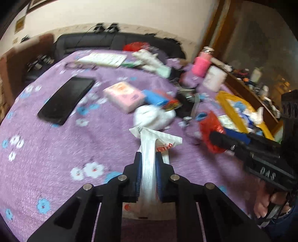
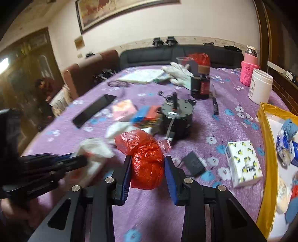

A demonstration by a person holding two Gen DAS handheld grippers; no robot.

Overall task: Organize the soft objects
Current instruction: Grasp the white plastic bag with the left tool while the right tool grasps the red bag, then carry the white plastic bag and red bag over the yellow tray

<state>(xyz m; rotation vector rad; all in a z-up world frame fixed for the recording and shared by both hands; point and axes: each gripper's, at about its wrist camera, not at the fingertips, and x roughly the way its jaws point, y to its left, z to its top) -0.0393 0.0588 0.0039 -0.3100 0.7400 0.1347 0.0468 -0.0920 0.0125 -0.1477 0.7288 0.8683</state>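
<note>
The left claw [image 1: 148, 158] is clenched on a white plastic bag [image 1: 149, 149] at lower centre, its long axis pointing away up the frame. The right claw [image 2: 146, 163] grips a crumpled red bag [image 2: 145, 158] over the purple flowered surface [image 2: 214, 130]. Only the right view shows the framed picture [image 2: 119, 11], upper centre.

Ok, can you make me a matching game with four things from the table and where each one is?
Things:
1. red bag
2. white bag
3. phone
4. white jar

Places:
A. lying flat on the purple cloth
B. between the right gripper's fingers
C. beside the pink bottle
D. clamped in the left gripper

Pairs: 1-B, 2-D, 3-A, 4-C
</note>
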